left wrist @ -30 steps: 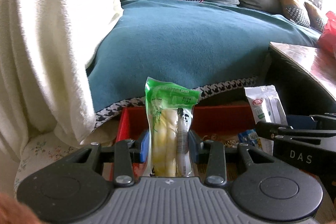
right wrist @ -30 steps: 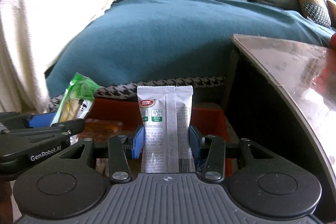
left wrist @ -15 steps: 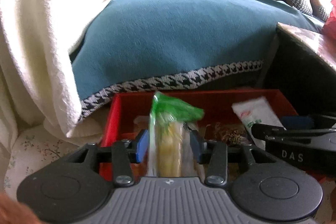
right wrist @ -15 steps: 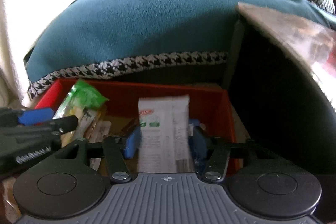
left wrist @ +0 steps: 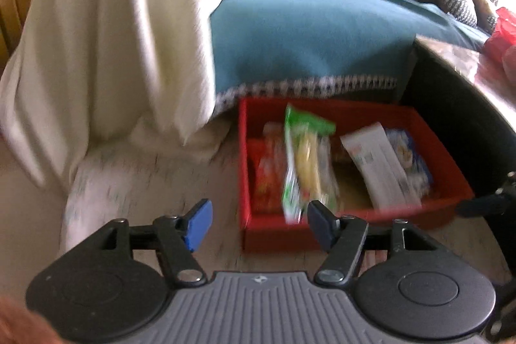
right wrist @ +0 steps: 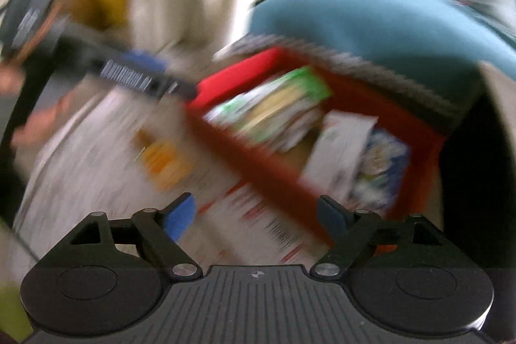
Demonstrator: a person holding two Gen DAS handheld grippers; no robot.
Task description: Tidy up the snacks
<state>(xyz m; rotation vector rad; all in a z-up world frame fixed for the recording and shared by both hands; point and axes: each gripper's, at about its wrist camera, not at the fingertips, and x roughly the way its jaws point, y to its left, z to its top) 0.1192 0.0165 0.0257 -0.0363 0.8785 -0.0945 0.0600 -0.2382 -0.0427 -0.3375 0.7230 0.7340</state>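
A red box [left wrist: 244, 150] stands on the floor by the sofa. In it lie the green packet of yellow sticks [left wrist: 306, 170], the white sachet [left wrist: 377, 166] and other snacks. My left gripper [left wrist: 259, 226] hangs just short of the box's near left corner, its jaws opening with nothing between them. The right wrist view is blurred and tilted; it shows the red box [right wrist: 258, 157], the green packet [right wrist: 277, 105] and the white sachet [right wrist: 338, 144]. My right gripper [right wrist: 256, 216] is also opening and grips nothing. A white printed pack [right wrist: 254, 208] lies on the floor behind its gap.
A teal blanket [left wrist: 306, 31] and a white throw [left wrist: 122, 37] cover the sofa behind the box. A dark table [left wrist: 467, 105] stands close on the right. An orange packet [right wrist: 164, 163] lies on the floor left of the box. The left gripper [right wrist: 135, 76] shows at upper left.
Both grippers let go: the green packet and the white sachet now lie in the red box. Both have opened and pulled back and left, and the right view has rolled.
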